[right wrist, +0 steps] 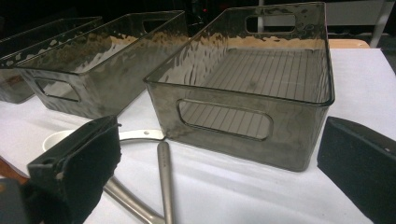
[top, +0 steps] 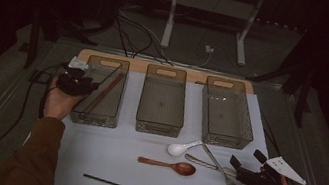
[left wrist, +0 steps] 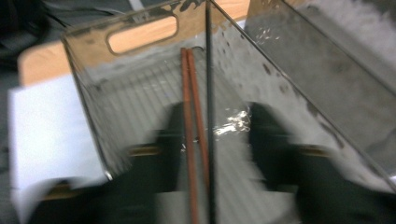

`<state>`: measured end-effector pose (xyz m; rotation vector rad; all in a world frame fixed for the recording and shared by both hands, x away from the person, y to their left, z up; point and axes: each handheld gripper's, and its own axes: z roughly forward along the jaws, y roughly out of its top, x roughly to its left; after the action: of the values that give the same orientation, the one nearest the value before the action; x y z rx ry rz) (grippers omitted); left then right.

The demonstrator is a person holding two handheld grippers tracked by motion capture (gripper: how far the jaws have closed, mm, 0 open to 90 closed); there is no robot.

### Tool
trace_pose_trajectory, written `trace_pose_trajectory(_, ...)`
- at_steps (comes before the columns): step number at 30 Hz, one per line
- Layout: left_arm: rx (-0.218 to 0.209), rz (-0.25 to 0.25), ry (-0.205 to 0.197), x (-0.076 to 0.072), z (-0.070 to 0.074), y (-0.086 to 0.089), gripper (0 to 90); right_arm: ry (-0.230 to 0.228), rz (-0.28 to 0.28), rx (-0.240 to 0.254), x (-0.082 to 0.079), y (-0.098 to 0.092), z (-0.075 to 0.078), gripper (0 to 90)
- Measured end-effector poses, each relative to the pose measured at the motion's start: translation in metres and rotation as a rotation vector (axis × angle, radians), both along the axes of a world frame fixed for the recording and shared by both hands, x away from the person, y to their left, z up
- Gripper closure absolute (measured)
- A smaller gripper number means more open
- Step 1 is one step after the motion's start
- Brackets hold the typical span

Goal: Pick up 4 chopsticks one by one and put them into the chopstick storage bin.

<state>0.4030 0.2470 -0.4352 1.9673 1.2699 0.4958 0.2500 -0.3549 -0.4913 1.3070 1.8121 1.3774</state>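
Left gripper (top: 84, 80), jaws parted and empty, at upper left over the smoky clear plastic bin (top: 92, 117); black chopstick (left wrist: 209, 116) lies lengthwise between them beside brown wooden chopsticks (left wrist: 190, 121).

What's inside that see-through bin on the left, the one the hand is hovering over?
The left bin holds a pair of brown chopsticks and one black chopstick lying lengthwise. The left gripper has open jaws above them; its jaws cover their near ends.
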Motion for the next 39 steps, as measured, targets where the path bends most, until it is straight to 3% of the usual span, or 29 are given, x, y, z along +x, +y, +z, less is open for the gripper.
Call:
trace_pose_trajectory(2,-0.005,0.013,-0.001,-0.001,0.0,0.001,18.9,0.001,-0.002,0.0,0.0,0.0,0.0,0.0)
trace_pose_trajectory(7,-0.025,-0.033,0.01,-0.004,0.003,-0.001,10.8,0.002,0.001,-0.003,0.0,0.001,0.0,0.0)
trace_pose_trajectory(9,-0.024,-0.051,0.011,-0.005,0.003,-0.002,3.6,0.001,0.0,-0.003,0.0,0.001,0.0,0.0)
trace_pose_trajectory(23,-0.013,-0.21,0.003,-0.02,0.011,-0.02,1.1,0.003,0.002,-0.003,0.0,0.001,0.0,0.0)
trace_pose_trajectory(39,0.064,-0.441,0.002,-0.054,0.016,-0.064,1.2,0.003,0.001,-0.003,0.0,0.001,0.0,0.0)
